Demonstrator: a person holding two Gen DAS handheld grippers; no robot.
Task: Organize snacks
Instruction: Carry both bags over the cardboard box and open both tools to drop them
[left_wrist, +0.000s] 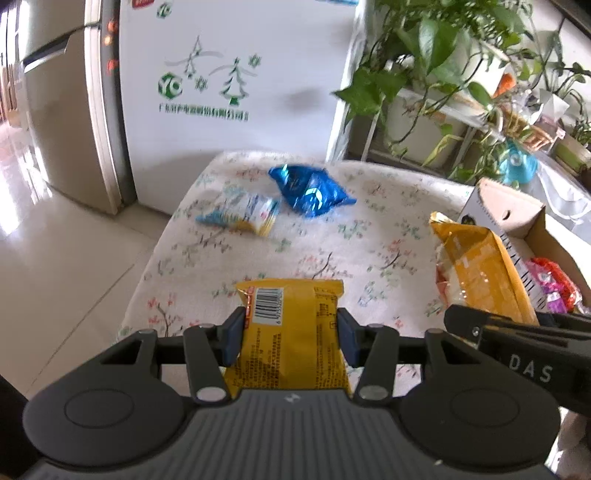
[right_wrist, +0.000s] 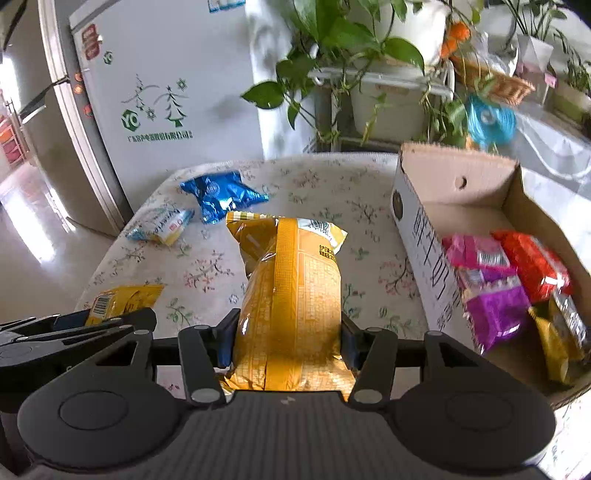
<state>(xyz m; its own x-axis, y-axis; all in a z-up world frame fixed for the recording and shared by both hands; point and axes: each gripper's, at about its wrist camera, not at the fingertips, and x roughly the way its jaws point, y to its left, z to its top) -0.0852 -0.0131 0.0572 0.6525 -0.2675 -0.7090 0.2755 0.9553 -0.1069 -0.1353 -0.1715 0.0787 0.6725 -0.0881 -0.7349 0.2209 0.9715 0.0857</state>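
My left gripper (left_wrist: 291, 332) is shut on a small yellow snack packet (left_wrist: 291, 332) with a barcode, held above the floral tablecloth (left_wrist: 332, 236). My right gripper (right_wrist: 288, 338) is shut on a larger yellow-orange snack bag (right_wrist: 291, 295), which rises between its blue pads; the same bag (left_wrist: 480, 273) shows at the right of the left wrist view. A blue foil bag (left_wrist: 310, 190) and a pale blue-and-yellow packet (left_wrist: 243, 212) lie at the far side of the table. The open cardboard box (right_wrist: 428, 243) at the right holds several pink, purple, red and gold packets.
A white freezer (left_wrist: 229, 74) with green tree prints stands behind the table, next to a grey fridge (left_wrist: 55, 110). Potted plants (left_wrist: 436, 48) on a rack fill the back right. Tiled floor (left_wrist: 55, 258) lies left of the table edge.
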